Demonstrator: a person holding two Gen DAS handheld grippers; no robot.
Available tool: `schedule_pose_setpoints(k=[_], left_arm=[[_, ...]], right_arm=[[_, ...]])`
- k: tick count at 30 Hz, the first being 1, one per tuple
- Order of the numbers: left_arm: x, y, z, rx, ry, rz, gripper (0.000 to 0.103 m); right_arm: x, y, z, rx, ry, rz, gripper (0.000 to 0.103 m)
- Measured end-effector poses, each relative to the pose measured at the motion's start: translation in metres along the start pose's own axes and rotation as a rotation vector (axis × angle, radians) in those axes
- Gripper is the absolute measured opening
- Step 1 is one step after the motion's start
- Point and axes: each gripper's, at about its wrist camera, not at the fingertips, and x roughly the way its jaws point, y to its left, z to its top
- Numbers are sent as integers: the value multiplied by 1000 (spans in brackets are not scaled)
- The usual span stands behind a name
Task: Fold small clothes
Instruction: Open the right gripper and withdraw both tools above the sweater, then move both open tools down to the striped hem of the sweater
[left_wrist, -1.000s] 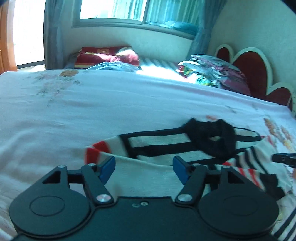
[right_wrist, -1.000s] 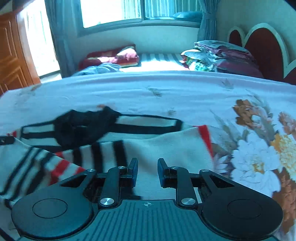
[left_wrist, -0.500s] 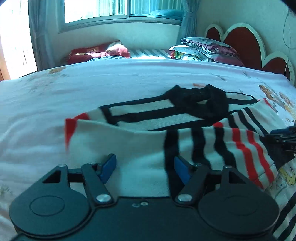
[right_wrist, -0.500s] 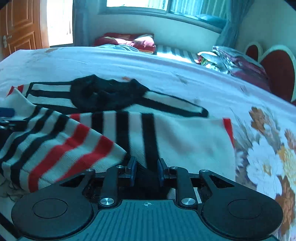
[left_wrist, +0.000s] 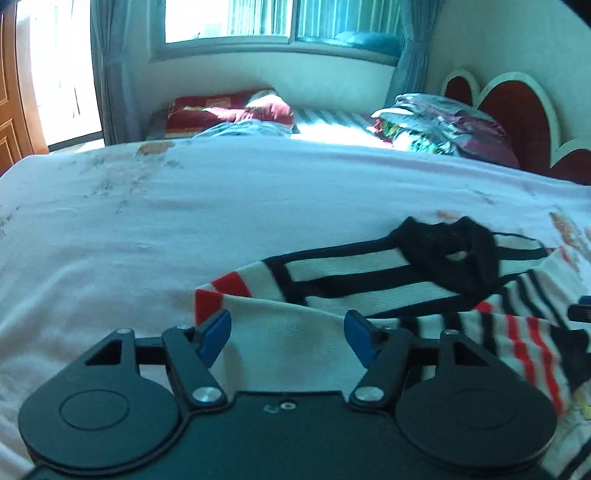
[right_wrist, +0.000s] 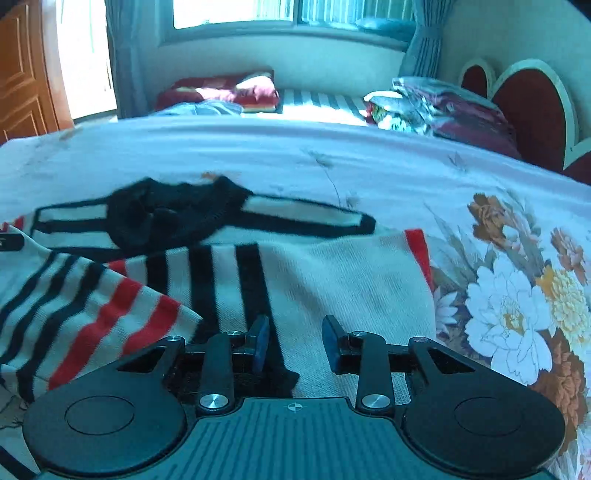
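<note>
A small white sweater with black and red stripes and a black collar lies on the bed, its lower part folded up over the body. My left gripper is open, its blue pads astride the folded white edge at the sweater's left side. My right gripper is open over the folded part of the sweater, just right of its black stripes. The striped sleeve lies folded across to the left. The tip of the right gripper shows at the right edge of the left wrist view.
The bed sheet is pale pink, with a large flower print to the right. A stack of folded clothes lies by the red headboard. A red pillow lies below the window. A wooden door stands at left.
My right gripper has opened and let go of the sweater's hem, which now lies folded on the body. My left gripper stays open and has drawn back towards the left edge.
</note>
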Motion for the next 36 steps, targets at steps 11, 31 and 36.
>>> schedule_pose_setpoints(k=[11,31,36], left_arm=[[-42,-46,-86,91,42,41,64],[-52,-34,-93,102,30,41,64],[-42,-41,-90,111,49,73,68]], right_arm=[[-20,75,-37,-185,36,151,33],[-30,-1,-51,-8,86,32,20],[-25,-2,-52,-6,64,37,20]])
